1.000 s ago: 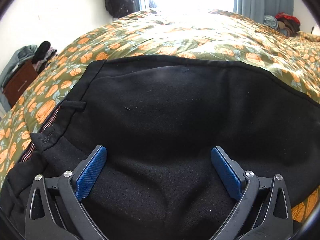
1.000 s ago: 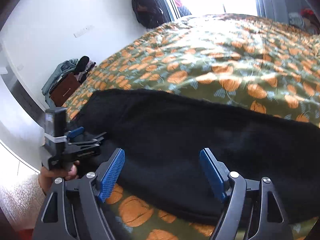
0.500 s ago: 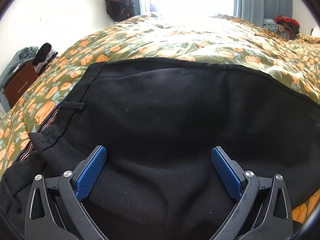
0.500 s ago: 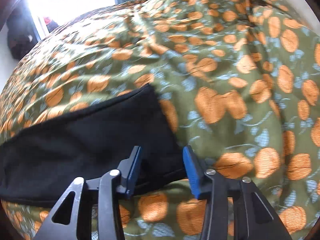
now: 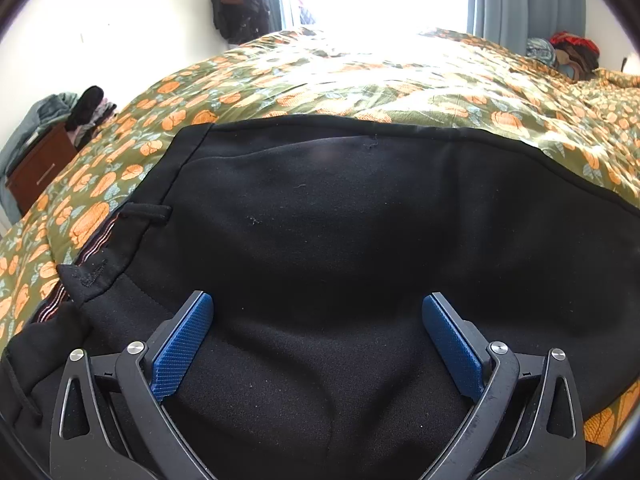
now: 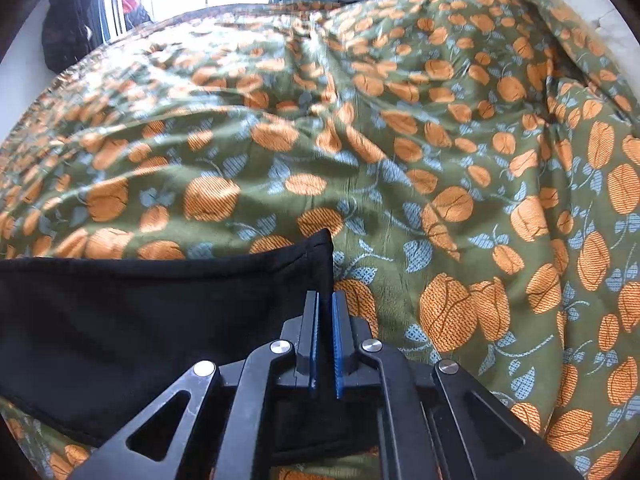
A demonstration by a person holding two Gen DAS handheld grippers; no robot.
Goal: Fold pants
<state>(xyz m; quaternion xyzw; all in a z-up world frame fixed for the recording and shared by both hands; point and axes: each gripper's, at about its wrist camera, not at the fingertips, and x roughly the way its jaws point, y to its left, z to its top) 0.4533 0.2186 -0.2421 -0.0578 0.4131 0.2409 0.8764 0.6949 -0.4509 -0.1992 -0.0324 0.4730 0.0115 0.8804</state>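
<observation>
Black pants (image 5: 340,232) lie flat on the bed, waistband end at the left with a belt loop (image 5: 146,212) showing. My left gripper (image 5: 316,336) is open, its blue pads spread wide just above the upper part of the pants. In the right wrist view the leg end of the pants (image 6: 160,320) lies at the lower left. My right gripper (image 6: 325,312) is shut on the hem of the leg, with the black cloth pinched between the blue pads.
The bed is covered by a green quilt with orange flowers (image 6: 440,160). A brown nightstand with piled clothes (image 5: 36,164) stands at the left. A dark bag (image 5: 236,4) hangs by the bright window. Clothes (image 5: 572,52) lie at the far right.
My right gripper has swung from the middle of the pants to the leg end and closed on the hem. My left gripper has stayed open over the waist area.
</observation>
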